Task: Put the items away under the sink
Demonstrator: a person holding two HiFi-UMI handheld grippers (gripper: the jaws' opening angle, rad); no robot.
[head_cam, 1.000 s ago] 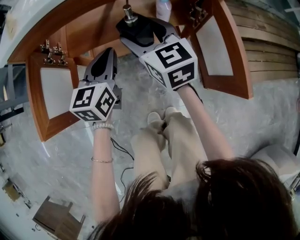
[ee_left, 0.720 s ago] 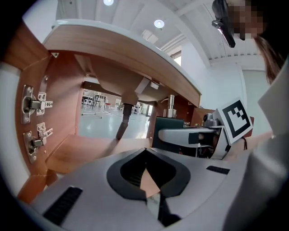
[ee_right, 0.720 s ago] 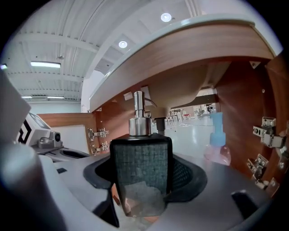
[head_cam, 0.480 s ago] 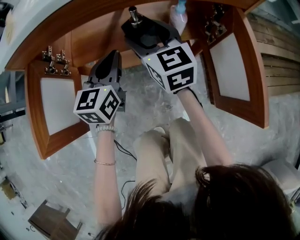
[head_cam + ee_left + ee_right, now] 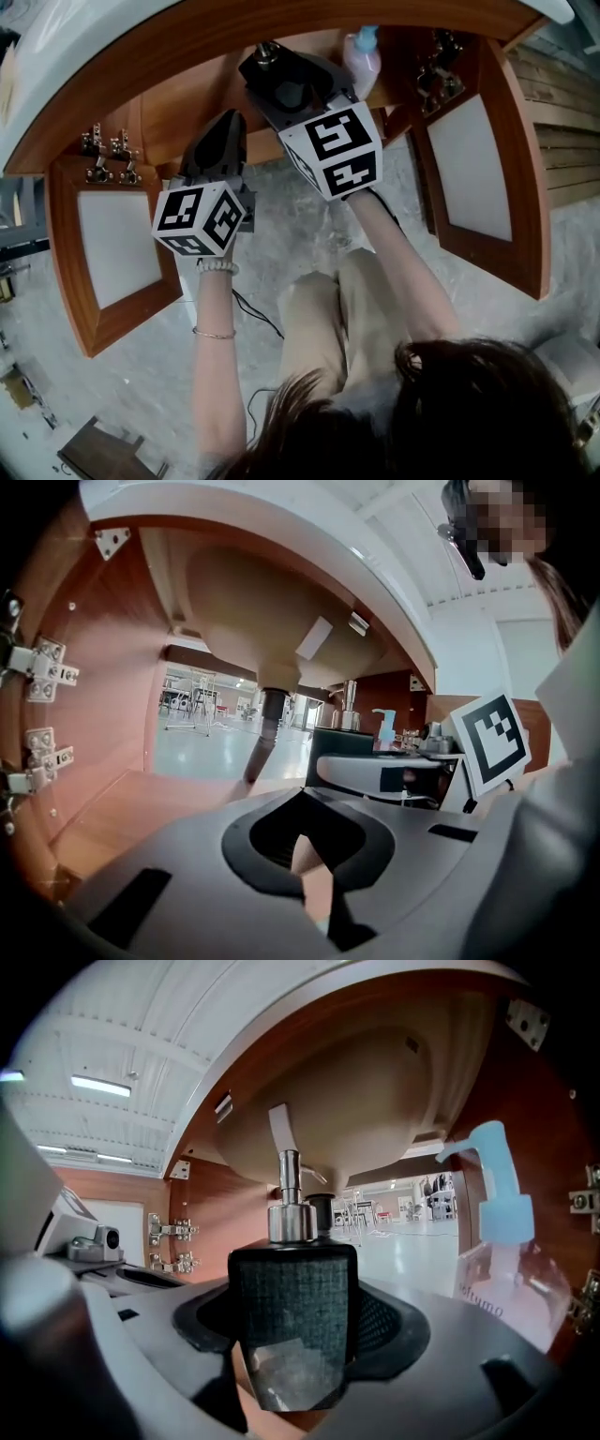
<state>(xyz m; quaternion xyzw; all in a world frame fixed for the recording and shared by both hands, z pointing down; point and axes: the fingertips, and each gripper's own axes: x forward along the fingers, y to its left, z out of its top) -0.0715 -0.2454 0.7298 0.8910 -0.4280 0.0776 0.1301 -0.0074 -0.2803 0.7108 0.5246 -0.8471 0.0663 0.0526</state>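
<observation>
Two claws differed: our right gripper [image 5: 284,86] pinched the dark pump dispenser [image 5: 292,1302] across its stiff, likely slick, weighty body; our left gripper [image 5: 302,853] sat pressed together, empty.

Wood cabinet [image 5: 178,98] stood open ahead of both jaw pairs, its board floor [image 5: 112,803] just below my L jaws. Beige sink bowl [image 5: 347,1101] hung overhead, w/ dark drain pipe [image 5: 267,726] dropping straight ahead of L jaws. Hinges [image 5: 37,667] sat on the side wall left of L jaws. Cabinet back was open; thru it, a bright hall w/ pale glossy floor [image 5: 202,747] far ahead. L door [image 5: 112,248] & R door [image 5: 483,173] swung out either side. Grey marbled floor [image 5: 122,356] lay below. White ceiling [image 5: 141,1026] w/ strip lights [image 5: 98,1085] was up & left of R jaws.
</observation>
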